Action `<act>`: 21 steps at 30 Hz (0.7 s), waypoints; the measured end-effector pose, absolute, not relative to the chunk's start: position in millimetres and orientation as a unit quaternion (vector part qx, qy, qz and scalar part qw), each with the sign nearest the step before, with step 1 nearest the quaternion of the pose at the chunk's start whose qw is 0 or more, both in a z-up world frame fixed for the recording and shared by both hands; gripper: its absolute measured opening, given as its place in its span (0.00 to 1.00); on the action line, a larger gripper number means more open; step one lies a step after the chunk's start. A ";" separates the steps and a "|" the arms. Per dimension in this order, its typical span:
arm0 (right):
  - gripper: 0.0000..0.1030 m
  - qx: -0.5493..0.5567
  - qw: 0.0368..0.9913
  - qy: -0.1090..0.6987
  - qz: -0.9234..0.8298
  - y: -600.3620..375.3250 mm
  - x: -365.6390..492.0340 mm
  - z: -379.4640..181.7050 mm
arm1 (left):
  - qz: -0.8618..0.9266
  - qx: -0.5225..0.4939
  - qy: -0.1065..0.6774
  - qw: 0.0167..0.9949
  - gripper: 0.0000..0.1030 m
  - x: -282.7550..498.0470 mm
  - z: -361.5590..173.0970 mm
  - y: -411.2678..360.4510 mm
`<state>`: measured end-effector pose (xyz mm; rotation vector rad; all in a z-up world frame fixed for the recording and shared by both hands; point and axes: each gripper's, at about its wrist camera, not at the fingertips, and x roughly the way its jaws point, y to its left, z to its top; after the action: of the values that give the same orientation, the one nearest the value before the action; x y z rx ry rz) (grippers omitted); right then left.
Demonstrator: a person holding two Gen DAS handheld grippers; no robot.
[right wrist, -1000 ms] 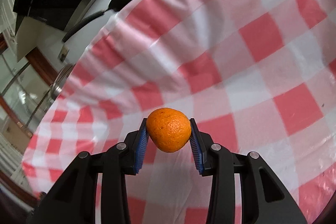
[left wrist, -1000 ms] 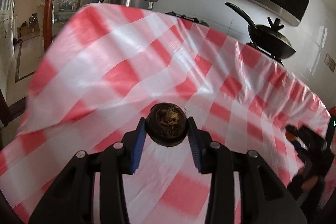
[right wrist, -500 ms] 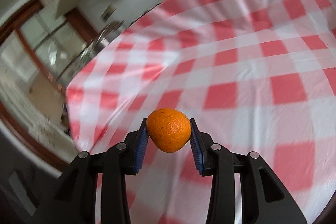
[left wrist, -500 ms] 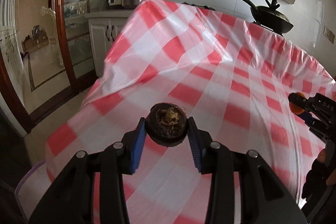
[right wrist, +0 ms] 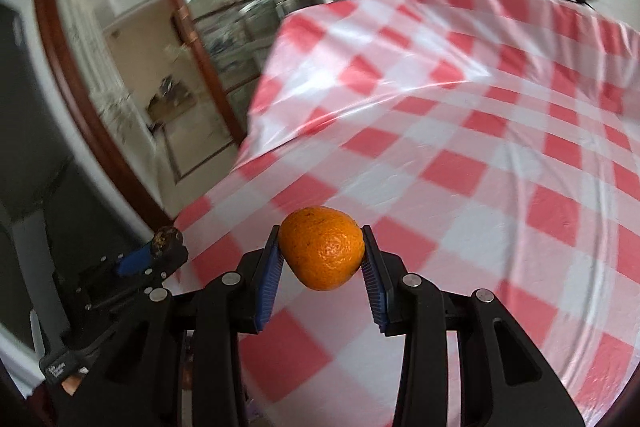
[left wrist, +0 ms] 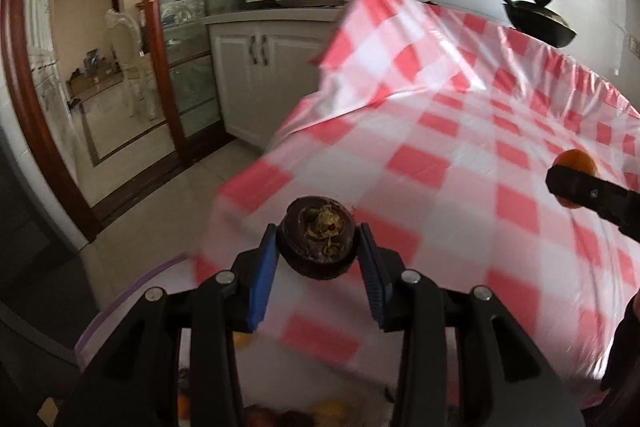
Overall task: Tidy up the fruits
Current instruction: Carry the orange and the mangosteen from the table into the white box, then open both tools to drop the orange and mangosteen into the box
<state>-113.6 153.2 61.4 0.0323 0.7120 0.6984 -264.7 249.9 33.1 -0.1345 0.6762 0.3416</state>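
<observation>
Orange (right wrist: 322,253) is pinched at mid-girth btwn pads of right gripper (right wrist: 322,259) w/ checked cloth (right wrist: 480,155) below; dark wrinkled fruit (left wrist: 318,241) is clamped likewise in left gripper (left wrist: 318,247); both judged light, roundish, bruisable, so gentle side grip is advised

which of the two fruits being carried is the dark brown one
The one clamped in the left gripper: a dark fruit with a dried crown. The right gripper holds a bright orange tangerine.
</observation>
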 end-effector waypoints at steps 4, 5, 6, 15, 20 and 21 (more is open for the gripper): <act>0.37 -0.015 0.866 0.344 0.362 180.9 -135.5 57.8 | 0.195 -0.084 0.335 0.918 0.39 -294.8 22.2 276.1; 0.37 -0.022 0.863 0.345 0.367 186.4 -139.9 56.1 | 0.199 -0.088 0.337 0.916 0.39 -299.4 20.2 279.7; 0.37 -0.029 0.860 0.347 0.373 193.1 -144.4 54.3 | 0.205 -0.094 0.339 0.913 0.39 -305.7 16.8 285.2; 0.37 -0.138 0.803 0.349 0.464 266.5 -213.8 26.9 | 0.242 -0.117 0.370 0.889 0.39 -350.3 -24.2 315.2; 0.37 -0.201 0.761 0.370 0.493 301.9 -241.6 -4.9 | 0.272 -0.139 0.377 0.875 0.39 -368.2 -41.7 335.9; 0.37 -0.212 0.754 0.376 0.495 307.4 -243.9 -11.6 | 0.277 -0.155 0.381 0.868 0.39 -371.7 -46.5 343.6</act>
<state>-243.9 307.4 -11.6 -0.4621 0.8207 1.0812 -371.7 343.6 -46.5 -0.3246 0.7972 0.5798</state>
